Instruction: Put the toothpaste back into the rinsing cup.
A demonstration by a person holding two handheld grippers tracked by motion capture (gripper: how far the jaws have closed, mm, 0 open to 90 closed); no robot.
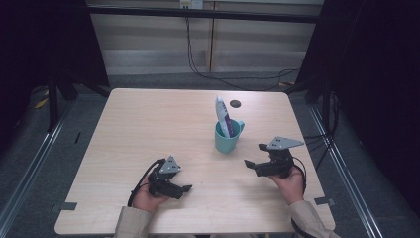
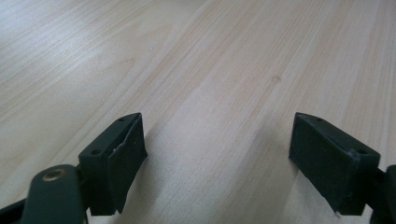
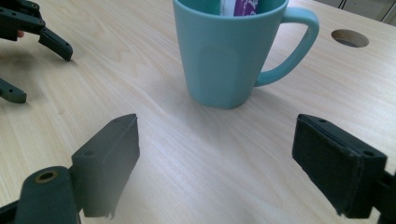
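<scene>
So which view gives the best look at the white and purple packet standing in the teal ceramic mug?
The high view: the white and purple packet shows nearly whole, rising out of the teal ceramic mug. The right gripper view cuts the packet off at the frame's top. The left gripper view looks at bare wooden table.

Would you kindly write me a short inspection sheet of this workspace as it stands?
Surface: pale wooden table, bare apart from the job's things; a round hole near its far edge.
Job's things: teal mug upright right of centre, handle toward the far right; a white and purple packet stands in it, leaning and poking above the rim.
Clutter: nothing seen.
Grippers: left gripper low over the near table, jaws wide apart, empty; right gripper near the mug, jaws wide apart, empty, aimed at it.
Cables: one trails from each gripper; black cables on the floor beyond the table.
Surroundings: grey floor, dark frame posts, pale wall panels behind.
</scene>
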